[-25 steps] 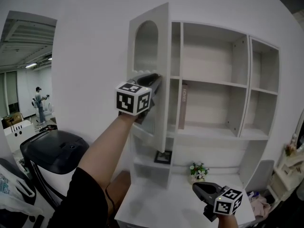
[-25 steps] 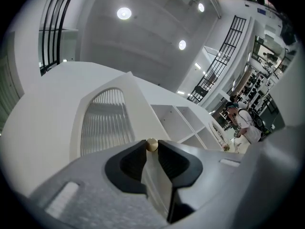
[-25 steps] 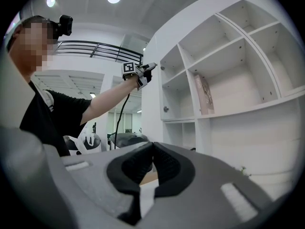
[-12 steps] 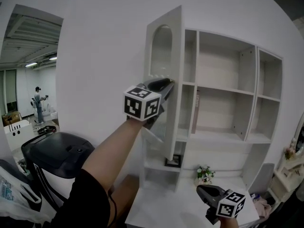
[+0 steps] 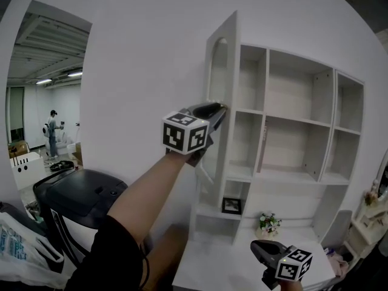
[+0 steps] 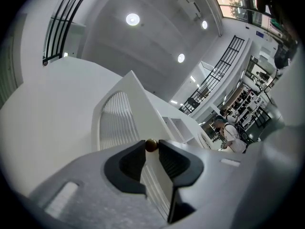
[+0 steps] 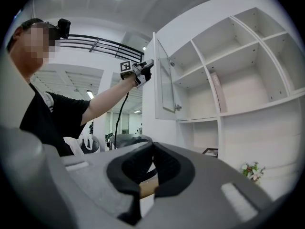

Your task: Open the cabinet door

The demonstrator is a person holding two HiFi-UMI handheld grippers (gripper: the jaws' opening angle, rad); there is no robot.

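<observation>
The white cabinet door (image 5: 221, 102), with an arched slatted panel, stands swung far out from the open shelf cabinet (image 5: 291, 132), nearly edge-on in the head view. My left gripper (image 5: 218, 109) is raised at the door's edge. In the left gripper view a small brass knob (image 6: 150, 145) on the door (image 6: 121, 118) sits between the jaw tips of the left gripper (image 6: 151, 146); both pads touch it while the jaws are opening. My right gripper (image 5: 260, 247) hangs low over the desk, shut and empty (image 7: 152, 144).
A white desktop (image 5: 224, 265) lies under the cabinet, with a small flower pot (image 5: 268, 224) and a framed picture (image 5: 231, 205) in the lowest niche. A black chair back (image 5: 79, 193) stands at the left. A person (image 5: 52, 126) is far off through the opening.
The door has swung further open, turning from angled to nearly edge-on. My left gripper went with its edge, still at the knob. The right gripper stayed low, shifting slightly.
</observation>
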